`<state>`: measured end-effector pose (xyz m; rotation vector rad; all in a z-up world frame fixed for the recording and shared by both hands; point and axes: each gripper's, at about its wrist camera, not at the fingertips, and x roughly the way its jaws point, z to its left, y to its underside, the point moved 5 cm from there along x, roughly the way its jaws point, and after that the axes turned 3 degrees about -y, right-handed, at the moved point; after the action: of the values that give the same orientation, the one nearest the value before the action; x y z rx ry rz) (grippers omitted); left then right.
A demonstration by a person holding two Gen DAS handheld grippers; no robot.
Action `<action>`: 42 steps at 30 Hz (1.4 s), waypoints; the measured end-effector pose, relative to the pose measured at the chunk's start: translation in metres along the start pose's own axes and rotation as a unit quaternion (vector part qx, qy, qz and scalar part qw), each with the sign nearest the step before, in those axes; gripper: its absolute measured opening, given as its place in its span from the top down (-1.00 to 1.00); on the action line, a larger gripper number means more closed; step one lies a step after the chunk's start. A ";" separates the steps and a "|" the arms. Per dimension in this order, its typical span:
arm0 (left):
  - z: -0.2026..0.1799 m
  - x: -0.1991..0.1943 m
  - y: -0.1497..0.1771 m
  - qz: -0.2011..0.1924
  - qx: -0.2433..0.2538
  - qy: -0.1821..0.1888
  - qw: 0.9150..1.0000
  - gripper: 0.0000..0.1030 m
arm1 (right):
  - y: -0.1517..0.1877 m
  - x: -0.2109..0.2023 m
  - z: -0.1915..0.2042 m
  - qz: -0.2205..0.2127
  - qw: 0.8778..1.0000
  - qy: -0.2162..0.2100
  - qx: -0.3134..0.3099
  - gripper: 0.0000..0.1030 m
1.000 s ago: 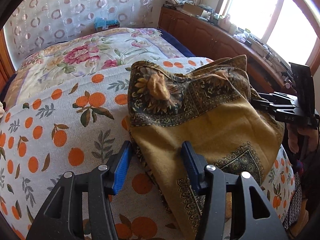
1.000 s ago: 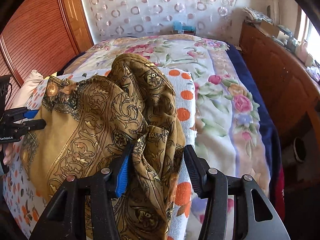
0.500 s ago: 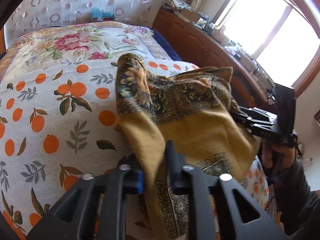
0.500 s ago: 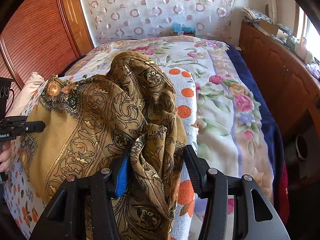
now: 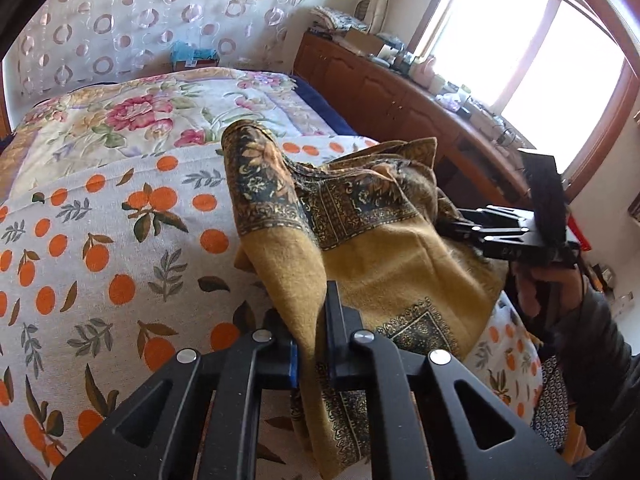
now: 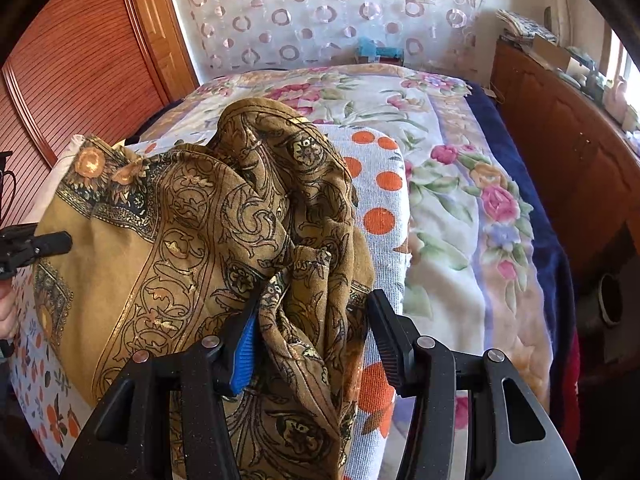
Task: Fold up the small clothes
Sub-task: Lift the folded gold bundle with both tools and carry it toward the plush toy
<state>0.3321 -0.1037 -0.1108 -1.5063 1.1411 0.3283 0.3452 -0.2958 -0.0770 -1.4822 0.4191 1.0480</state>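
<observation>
- Left wrist view: a mustard-yellow scarf (image 5: 400,264) with dark floral and paisley borders is seen lying crumpled on the orange-print cover (image 5: 104,240) at the near end of the bed.
- A raised fold of its plain yellow part is clamped between the pads of the left gripper (image 5: 310,344), whose jaws are pressed together on the cloth.
- From the right wrist view, a bunched, heavily patterned part of the scarf (image 6: 248,216) is seen between the fingers of the right gripper (image 6: 310,332); its jaws are held about half apart, with the cloth filling the gap, so the bunch appears to be grasped.
- The right gripper (image 5: 516,236) is also seen from the left wrist view, at the scarf's far side, held in a hand (image 5: 548,284) with a dark sleeve.
- A floral quilt (image 5: 132,120) is spread behind the cover; a wooden cabinet (image 5: 400,92) cluttered on top runs under the window (image 5: 532,36); a curtain with circles (image 5: 120,20) hangs behind the bed.
- A second ago the left jaws were set wide around the scarf's edge; since then they have been shut on it and a fold has been drawn up. The right gripper's opening is unchanged.
</observation>
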 end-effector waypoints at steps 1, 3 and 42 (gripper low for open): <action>0.001 0.000 0.000 0.000 0.000 -0.001 1.000 0.80 | 0.000 0.000 -0.001 0.000 1.000 0.000 -0.001 -0.04; -0.001 0.000 -0.001 0.001 0.004 -0.006 1.000 0.80 | -0.001 0.000 0.000 0.000 1.000 0.001 0.000 -0.04; 0.165 -0.226 0.026 -0.202 -0.116 -0.092 0.968 0.80 | -0.121 0.005 0.264 -0.137 0.955 -0.107 -0.242 0.75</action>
<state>0.2642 0.1491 -0.0083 -1.8306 0.6426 0.3197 0.3449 -0.0231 0.0233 -1.7698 -0.2135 1.1180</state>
